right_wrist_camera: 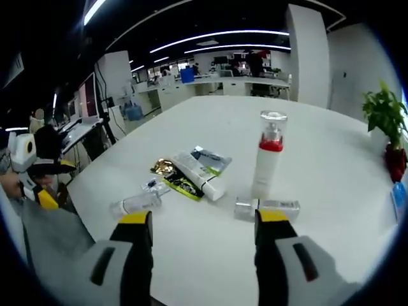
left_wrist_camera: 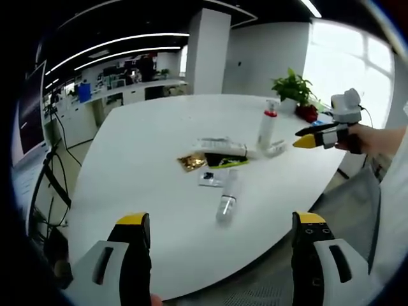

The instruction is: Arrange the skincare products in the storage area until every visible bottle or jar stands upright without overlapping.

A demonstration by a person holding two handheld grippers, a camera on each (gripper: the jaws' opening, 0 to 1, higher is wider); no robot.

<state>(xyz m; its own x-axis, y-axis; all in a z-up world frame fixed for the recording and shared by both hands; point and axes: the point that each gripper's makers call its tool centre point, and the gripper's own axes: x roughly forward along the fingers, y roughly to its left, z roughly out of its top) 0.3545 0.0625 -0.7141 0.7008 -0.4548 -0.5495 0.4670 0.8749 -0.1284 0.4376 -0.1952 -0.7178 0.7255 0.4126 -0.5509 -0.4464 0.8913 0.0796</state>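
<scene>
A white pump bottle with a red band (left_wrist_camera: 268, 124) (right_wrist_camera: 268, 159) stands upright on the white table (left_wrist_camera: 140, 146) (right_wrist_camera: 331, 166). At its foot a small clear-and-white bottle (left_wrist_camera: 275, 149) (right_wrist_camera: 268, 207) lies on its side. A white tube (left_wrist_camera: 223, 148) (right_wrist_camera: 201, 172) lies flat beside a gold sachet (left_wrist_camera: 191, 162) (right_wrist_camera: 164, 167). A clear bottle (left_wrist_camera: 226, 203) (right_wrist_camera: 135, 204) lies near the table edge. My left gripper (left_wrist_camera: 221, 220) (right_wrist_camera: 44, 199) is open and empty, short of the clear bottle. My right gripper (right_wrist_camera: 204, 217) (left_wrist_camera: 299, 141) is open and empty, close to the small lying bottle.
A flat small sachet (left_wrist_camera: 210, 177) (right_wrist_camera: 153, 186) and a green-black sachet (left_wrist_camera: 226, 162) (right_wrist_camera: 182, 185) lie among the products. A potted plant (left_wrist_camera: 293, 89) (right_wrist_camera: 382, 115) stands at the table's far side. A grey chair (left_wrist_camera: 357, 197) is by the table edge. Office desks fill the background.
</scene>
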